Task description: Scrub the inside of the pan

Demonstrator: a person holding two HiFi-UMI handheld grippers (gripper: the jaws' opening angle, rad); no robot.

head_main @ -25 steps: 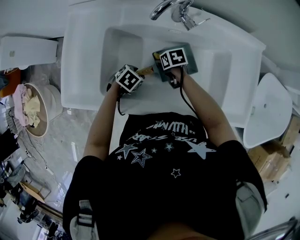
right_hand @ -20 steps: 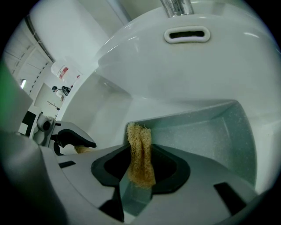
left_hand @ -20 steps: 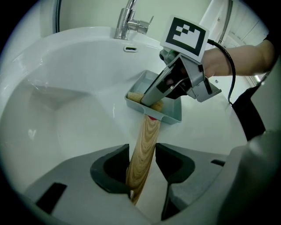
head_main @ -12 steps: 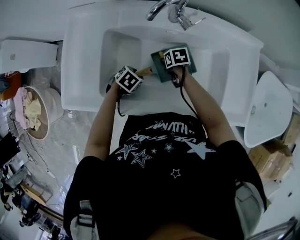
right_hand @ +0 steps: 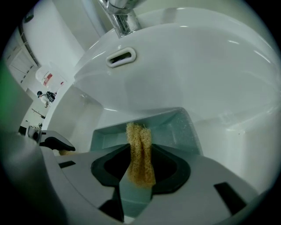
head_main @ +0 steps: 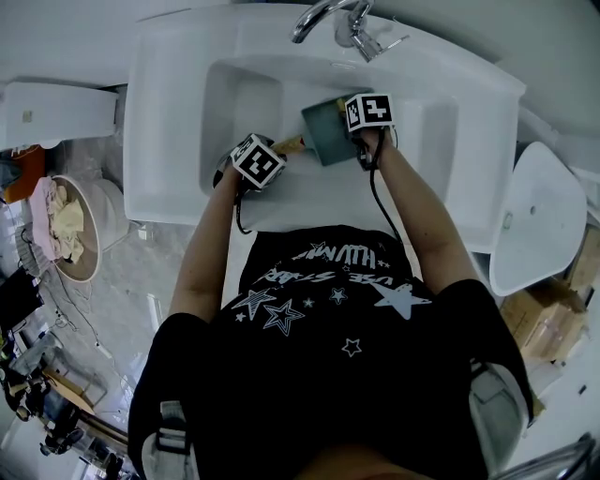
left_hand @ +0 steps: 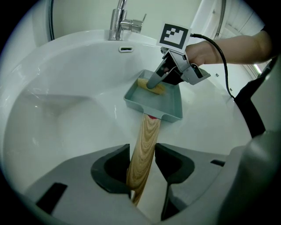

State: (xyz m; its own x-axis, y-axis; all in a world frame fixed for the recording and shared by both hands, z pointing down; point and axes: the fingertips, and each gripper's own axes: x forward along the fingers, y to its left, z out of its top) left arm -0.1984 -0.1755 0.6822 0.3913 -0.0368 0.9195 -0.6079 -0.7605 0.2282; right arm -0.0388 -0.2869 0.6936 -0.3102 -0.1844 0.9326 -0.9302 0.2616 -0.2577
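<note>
A grey-green square pan [head_main: 325, 134] with a wooden handle [left_hand: 145, 145] lies tilted in the white sink [head_main: 246, 94]. My left gripper [left_hand: 142, 166] is shut on that handle, near its end, and shows under its marker cube [head_main: 259, 159] in the head view. My right gripper [right_hand: 139, 163] is shut on a yellow scrub pad [right_hand: 139, 147]. The pad's tip touches the pan's floor [right_hand: 173, 127] near the far wall. In the left gripper view the right gripper [left_hand: 154, 86] presses the pad [left_hand: 152, 88] into the pan [left_hand: 167, 103].
A chrome faucet [head_main: 339, 19] stands behind the basin, with an overflow slot [right_hand: 120, 57] below it. A white seat-like fixture [head_main: 536, 220] is at the right. A round basket of cloths [head_main: 66, 217] sits on the floor at the left.
In the head view my right gripper has slid to the right across the pan with the pad. The left gripper and the handle have stayed put.
</note>
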